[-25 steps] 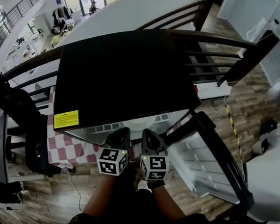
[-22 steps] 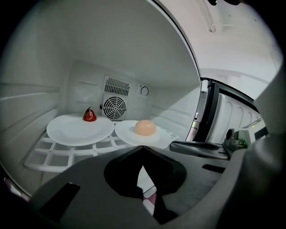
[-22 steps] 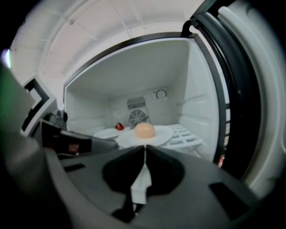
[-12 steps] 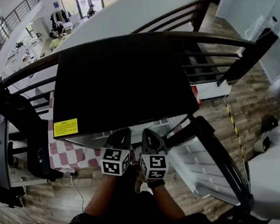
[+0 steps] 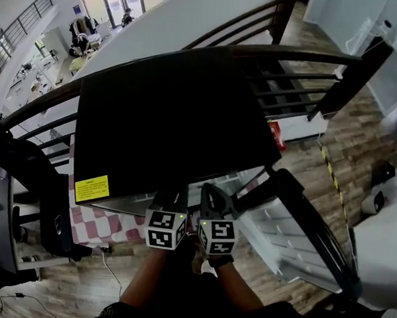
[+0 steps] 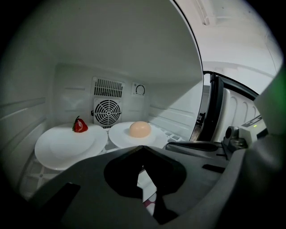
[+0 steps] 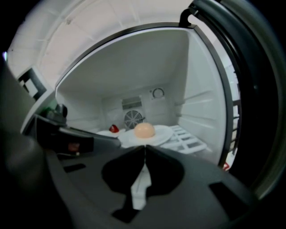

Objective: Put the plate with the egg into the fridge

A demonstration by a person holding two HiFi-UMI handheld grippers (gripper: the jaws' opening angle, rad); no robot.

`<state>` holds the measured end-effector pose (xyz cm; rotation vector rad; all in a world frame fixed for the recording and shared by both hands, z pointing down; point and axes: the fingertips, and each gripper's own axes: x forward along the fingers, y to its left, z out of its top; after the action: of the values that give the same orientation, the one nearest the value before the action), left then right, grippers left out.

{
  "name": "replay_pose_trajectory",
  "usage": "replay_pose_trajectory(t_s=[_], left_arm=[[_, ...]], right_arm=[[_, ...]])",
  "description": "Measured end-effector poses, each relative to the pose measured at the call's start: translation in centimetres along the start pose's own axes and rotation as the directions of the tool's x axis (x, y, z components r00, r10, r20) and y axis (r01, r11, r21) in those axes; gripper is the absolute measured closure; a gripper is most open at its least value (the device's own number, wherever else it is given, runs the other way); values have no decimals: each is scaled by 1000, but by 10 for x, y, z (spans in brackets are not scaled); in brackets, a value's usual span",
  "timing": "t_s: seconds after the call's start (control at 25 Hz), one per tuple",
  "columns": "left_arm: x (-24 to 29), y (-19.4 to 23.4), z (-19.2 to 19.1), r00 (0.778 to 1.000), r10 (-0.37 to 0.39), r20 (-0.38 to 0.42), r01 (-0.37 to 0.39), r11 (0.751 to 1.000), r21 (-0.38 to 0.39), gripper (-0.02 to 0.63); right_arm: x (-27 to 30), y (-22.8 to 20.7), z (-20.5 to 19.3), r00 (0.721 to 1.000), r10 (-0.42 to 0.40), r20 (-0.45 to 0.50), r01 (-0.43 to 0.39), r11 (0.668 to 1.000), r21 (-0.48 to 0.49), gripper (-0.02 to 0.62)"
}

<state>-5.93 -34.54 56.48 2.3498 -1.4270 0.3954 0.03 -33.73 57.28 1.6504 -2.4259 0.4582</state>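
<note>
Left gripper view: the plate (image 6: 120,137) with the egg (image 6: 140,129) sits inside the fridge (image 6: 67,98), rim just beside a second plate (image 6: 62,150); bare shelf (image 7: 190,139) lies rightward. Left gripper (image 6: 142,148) and right gripper (image 7: 144,148) fingers are clenched, empty.

Head view, findings:

- **Fridge:** The black top of the fridge (image 5: 174,117) reaches lower in the frame than a second ago. Its front edge has come down toward the marker cubes.
- **Label:** The yellow label (image 5: 92,188) at the top's lower-left corner sits lower with it.
- **Interior:** The strip of white fridge interior showing under that edge at frame centre has narrowed.
- **Left gripper (image 6: 143,150):** Its dark body was plainly exposed earlier and is now mostly covered by the front edge.
- **Marker cubes:** The left gripper's marker cube (image 5: 164,229) has shifted slightly right. This narrows the gap to the cube (image 5: 217,236) on the right gripper (image 7: 144,150).
- **Cloth:** The red-and-white checked cloth (image 5: 98,222) at lower left lies lower in the frame.
</note>
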Motion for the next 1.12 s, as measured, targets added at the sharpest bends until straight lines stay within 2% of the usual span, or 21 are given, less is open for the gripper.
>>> replay_pose_trajectory(t_s=[0.28, 0.52, 0.84, 1.12], left_arm=[[-2, -4, 3, 999, -21, 29, 22, 999, -33, 586], [-22, -15, 17, 995, -12, 101, 12, 1000, -1, 586], [-72, -33, 31, 982, 20, 186, -23, 1000, 18, 586], [-134, -40, 34, 961, 85, 265, -92, 996, 18, 586]], right_arm=[[-4, -1, 9, 1000, 0, 23, 0, 1000, 3, 572], [-27, -2, 23, 998, 3, 67, -3, 1000, 1, 571], [-81, 5, 60, 984, 33, 177, -30, 999, -20, 571], [-135, 1, 72, 971, 36, 235, -19, 997, -74, 572]])
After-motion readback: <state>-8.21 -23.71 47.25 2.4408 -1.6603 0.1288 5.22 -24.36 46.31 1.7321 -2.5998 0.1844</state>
